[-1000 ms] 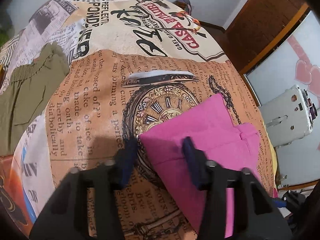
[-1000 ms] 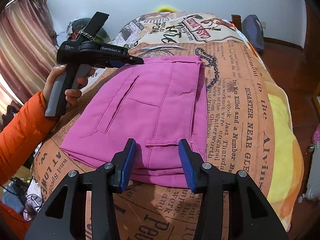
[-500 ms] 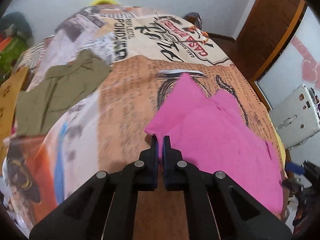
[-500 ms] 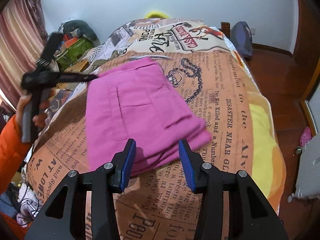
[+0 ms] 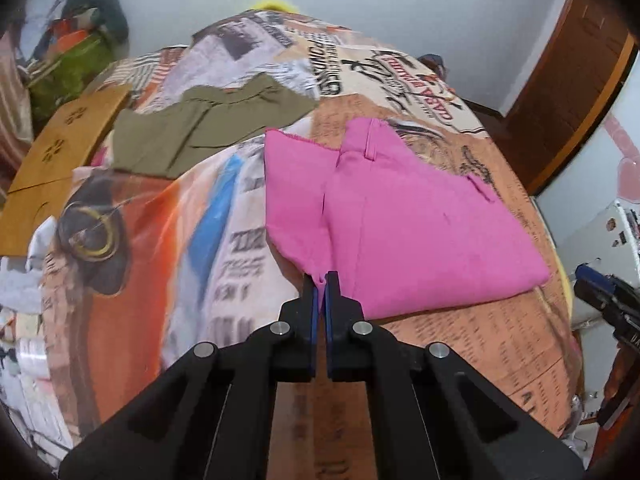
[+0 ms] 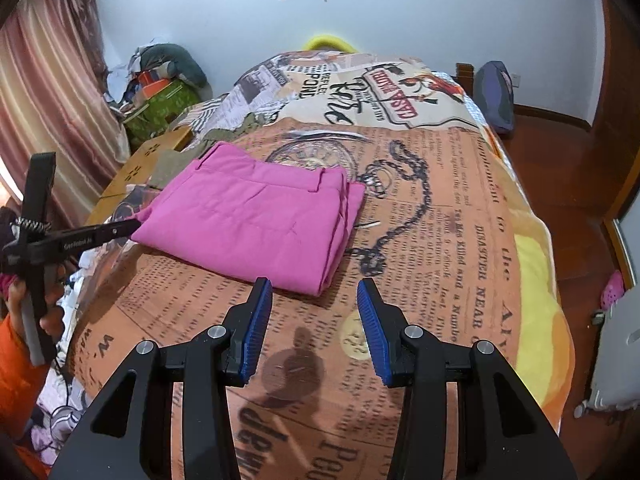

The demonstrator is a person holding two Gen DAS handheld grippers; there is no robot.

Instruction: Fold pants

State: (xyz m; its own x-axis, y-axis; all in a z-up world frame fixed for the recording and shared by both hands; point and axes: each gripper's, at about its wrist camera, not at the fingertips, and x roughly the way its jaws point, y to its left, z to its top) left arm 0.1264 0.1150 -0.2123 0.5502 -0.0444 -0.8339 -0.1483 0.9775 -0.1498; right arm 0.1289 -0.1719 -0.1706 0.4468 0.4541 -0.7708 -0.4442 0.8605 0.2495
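The folded pink pants (image 5: 400, 216) lie on the newspaper-print bedspread (image 5: 168, 240). My left gripper (image 5: 321, 280) is shut on the near corner of the pink pants. In the right wrist view the pants (image 6: 252, 216) lie as a folded stack, and my left gripper (image 6: 134, 225) holds their left corner at the bed's left side. My right gripper (image 6: 314, 304) is open and empty, just short of the stack's near edge and above the bedspread (image 6: 460, 240).
Olive green pants (image 5: 200, 128) lie spread at the bed's far left. A wooden board (image 5: 64, 148) and a clutter pile (image 6: 160, 80) stand beside the bed on the left. The wooden floor (image 6: 560, 160) and a white appliance (image 6: 616, 352) are to the right.
My left gripper closed on the pants' corner and dragged the stack left across the bed. My right gripper stayed open and drew back from the stack.
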